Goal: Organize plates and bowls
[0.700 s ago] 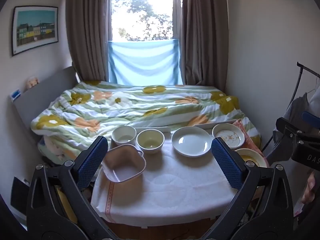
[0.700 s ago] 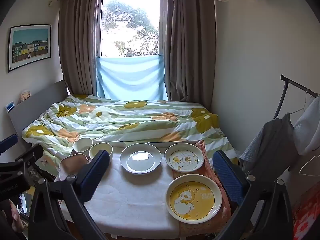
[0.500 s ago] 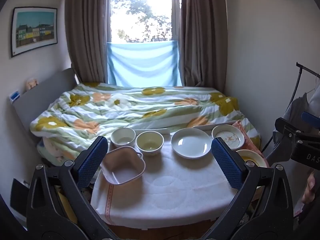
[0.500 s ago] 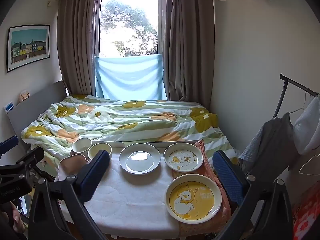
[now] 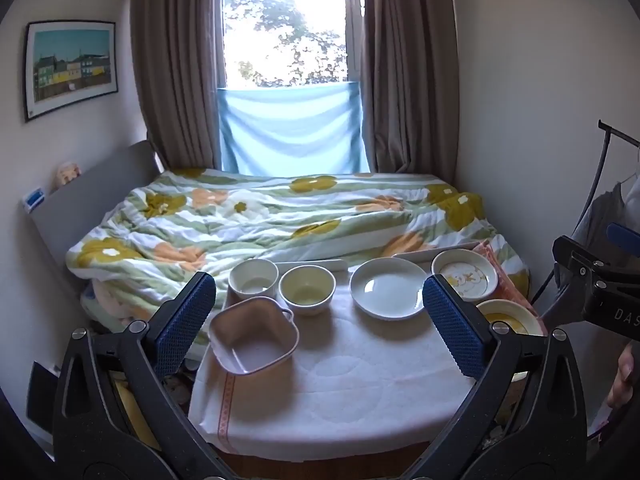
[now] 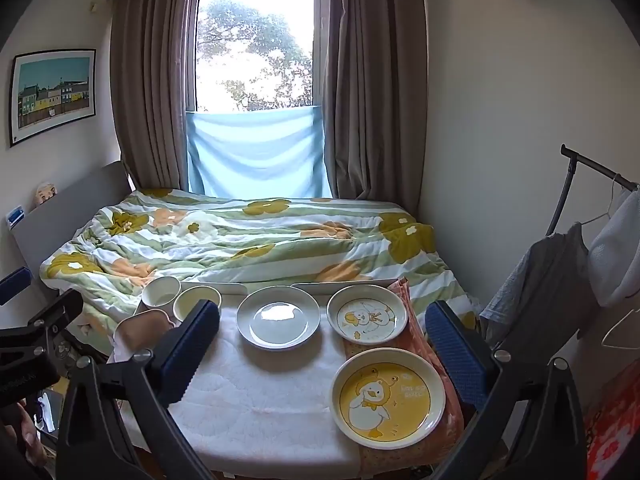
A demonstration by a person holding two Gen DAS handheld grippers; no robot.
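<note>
- The left claw (image 5: 316,316) hangs above the near edge of the table (image 5: 340,396), its 2 blue-padded fingers spread wide with nothing between them.
- The right claw (image 6: 322,354) is likewise fully spread and holds nothing, raised over the table's near edge.
- In the left wrist view, the pink square bowl (image 5: 254,336) with small handles sits at 9 o'clock on the table, tilted, just beside the left blue pad.
- Behind it, at 10 o'clock, stands a white bowl (image 5: 253,279); a cream bowl (image 5: 307,290) stands just beside that one at 11 o'clock, and the 2 rims nearly touch.
- A plain white plate (image 6: 278,317) lies at 12 o'clock, apart from the bowls.
- A small duck plate (image 6: 367,317) sits at 1 o'clock, just beside the white plate, resting on a pink cloth (image 6: 416,332) along the table's right side.
- A larger yellow duck plate (image 6: 387,398) lies at 4 o'clock on the same pink cloth, near the small duck plate but not touching it.
- A white cloth (image 6: 256,396) with an orange stripe covers the rest of the table.
- A bed (image 5: 280,216) with a flowered quilt lies beyond the table, under a curtained window (image 6: 256,52).
- A clothes rack (image 6: 568,216) stands at 3 o'clock.
</note>
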